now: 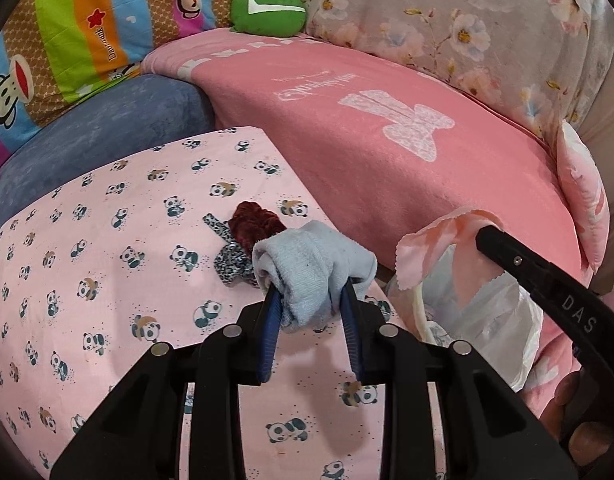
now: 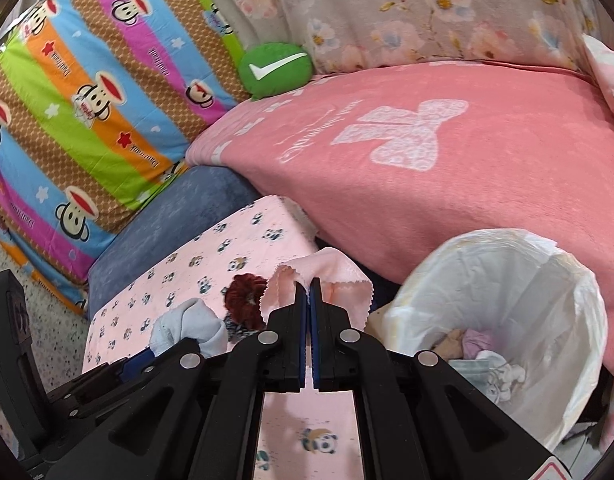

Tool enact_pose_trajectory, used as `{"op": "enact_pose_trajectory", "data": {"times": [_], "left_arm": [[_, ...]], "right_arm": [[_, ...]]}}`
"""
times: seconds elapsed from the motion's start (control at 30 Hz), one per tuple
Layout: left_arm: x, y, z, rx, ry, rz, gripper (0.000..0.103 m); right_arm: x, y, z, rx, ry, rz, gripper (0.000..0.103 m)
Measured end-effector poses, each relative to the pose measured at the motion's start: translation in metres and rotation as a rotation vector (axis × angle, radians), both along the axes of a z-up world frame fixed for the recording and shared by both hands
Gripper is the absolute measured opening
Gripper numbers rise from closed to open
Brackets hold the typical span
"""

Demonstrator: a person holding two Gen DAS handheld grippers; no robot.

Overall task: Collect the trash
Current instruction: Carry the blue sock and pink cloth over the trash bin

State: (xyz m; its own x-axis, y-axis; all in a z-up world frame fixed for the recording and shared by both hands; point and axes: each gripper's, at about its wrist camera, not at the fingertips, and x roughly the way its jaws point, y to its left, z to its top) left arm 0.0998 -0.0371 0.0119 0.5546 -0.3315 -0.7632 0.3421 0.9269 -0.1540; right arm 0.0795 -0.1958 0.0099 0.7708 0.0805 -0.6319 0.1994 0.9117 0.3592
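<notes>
— Clamped between the left gripper's (image 1: 313, 296) jaws, what is seen?

— A pale blue sock (image 1: 313, 268) is held above the panda sheet (image 1: 107, 240). A pink cloth (image 2: 327, 276) is pinched by the right gripper (image 2: 309, 284), clenched tight.

— Which step is judged in hand?

— Carrying. Both must next be brought over the white-lined bin (image 2: 547, 280) at right and released.
</notes>
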Motion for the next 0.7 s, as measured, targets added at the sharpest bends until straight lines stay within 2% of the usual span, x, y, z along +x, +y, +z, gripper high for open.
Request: {"op": "enact_pose_trajectory", "data": {"times": [0.4,0.7], "left_arm": [[-0.019,-0.063,-0.005,0.022,0.014,-0.123,0.028],[-0.028,-0.1,-0.01,0.023,0.031,-0.196,0.029]], "right_arm": [[-0.028,-0.068,-0.016,0.019,0.028,-0.114,0.003],[-0.043,-0.098,-0.026,0.027,0.049,-0.169,0.003]]}}
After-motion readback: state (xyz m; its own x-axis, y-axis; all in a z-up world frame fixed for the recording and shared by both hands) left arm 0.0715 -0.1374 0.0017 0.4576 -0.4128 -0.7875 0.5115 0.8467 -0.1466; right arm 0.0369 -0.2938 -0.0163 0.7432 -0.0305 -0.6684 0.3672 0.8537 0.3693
